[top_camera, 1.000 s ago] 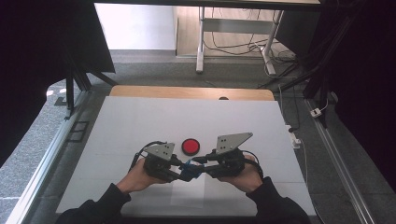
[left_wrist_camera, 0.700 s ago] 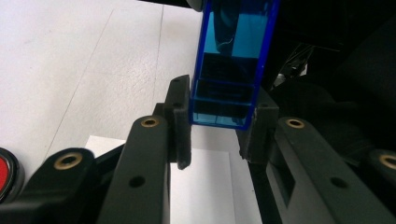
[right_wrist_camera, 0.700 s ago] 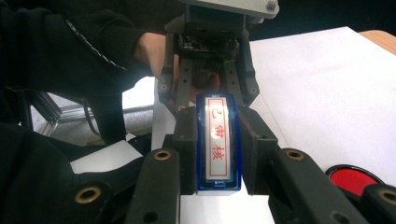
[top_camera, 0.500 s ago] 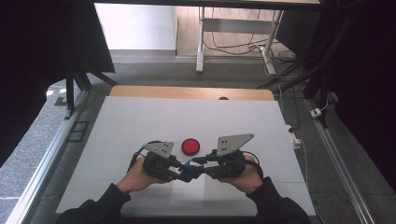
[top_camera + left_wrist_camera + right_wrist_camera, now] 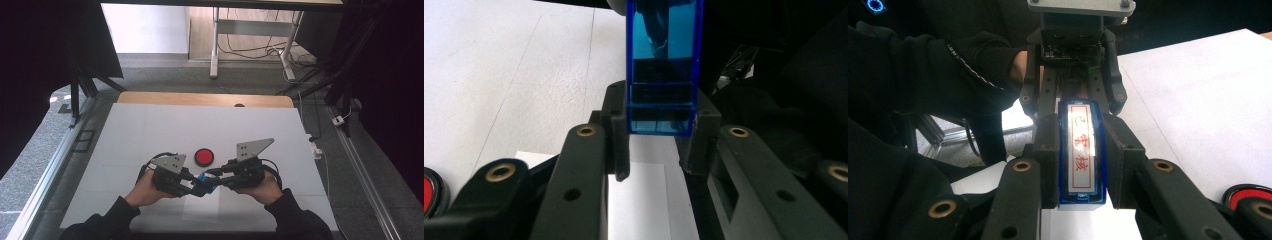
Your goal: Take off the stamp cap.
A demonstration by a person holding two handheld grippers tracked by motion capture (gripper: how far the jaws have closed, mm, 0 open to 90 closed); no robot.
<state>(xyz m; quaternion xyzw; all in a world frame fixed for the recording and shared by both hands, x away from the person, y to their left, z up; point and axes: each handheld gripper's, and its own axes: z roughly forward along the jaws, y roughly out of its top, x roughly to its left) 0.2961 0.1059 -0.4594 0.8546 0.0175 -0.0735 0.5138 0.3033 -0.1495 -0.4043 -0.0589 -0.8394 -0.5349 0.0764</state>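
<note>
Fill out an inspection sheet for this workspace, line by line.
Surface: white table sheet, wooden strip at far edge.
Job's things: translucent blue rectangular stamp case, white label with red characters, held off the table between both grippers.
Clutter: round red disc in black ring, just beyond the grippers.
Grippers: left gripper and right gripper both clamp the case.
Cables: black loops at each gripper; cords on floor beyond.
Surroundings: grey floor, desk legs, dark curtains.

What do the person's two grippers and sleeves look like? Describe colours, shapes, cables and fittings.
Both the left gripper and the right gripper are black, each topped by a grey three-cornered plate with small holes. Black cables loop from them. The jaws are black linkages with brass-coloured pivot pins. The person wears dark long sleeves.
</note>
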